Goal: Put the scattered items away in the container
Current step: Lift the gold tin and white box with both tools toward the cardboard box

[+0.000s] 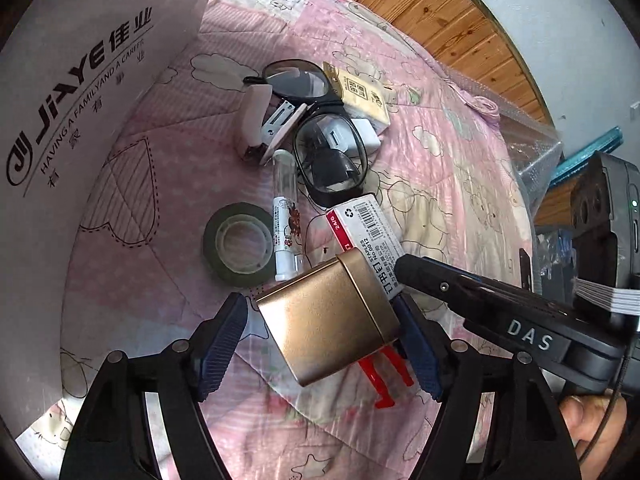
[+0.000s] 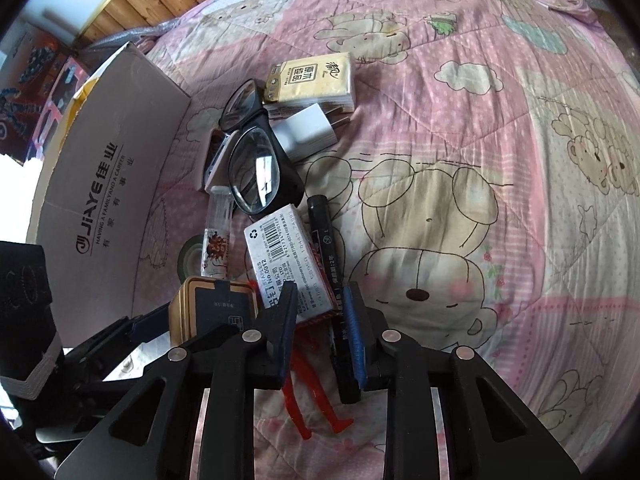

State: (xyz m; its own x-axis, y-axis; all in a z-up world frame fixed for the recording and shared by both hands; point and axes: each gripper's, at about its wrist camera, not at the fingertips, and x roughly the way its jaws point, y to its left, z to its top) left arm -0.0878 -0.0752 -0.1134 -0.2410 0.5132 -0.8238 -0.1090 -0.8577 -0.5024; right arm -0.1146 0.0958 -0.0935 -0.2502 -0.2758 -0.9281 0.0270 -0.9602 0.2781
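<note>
Your left gripper (image 1: 322, 322) straddles the gold tin (image 1: 328, 320), fingers wide and one pad apparently clear of it. The cardboard box (image 1: 80, 92) stands just beyond the tin. Your right gripper (image 2: 320, 320), part-open, brackets the staple box (image 2: 290, 258) and black marker (image 2: 326, 248). Next, likely: close, lift, carry boxward.

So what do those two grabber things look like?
Both are black plastic. The left gripper and the right gripper have dark blue ribbed pads and round silver screws. The right one's side says "DAS" in white, with a thin cable behind it.
</note>
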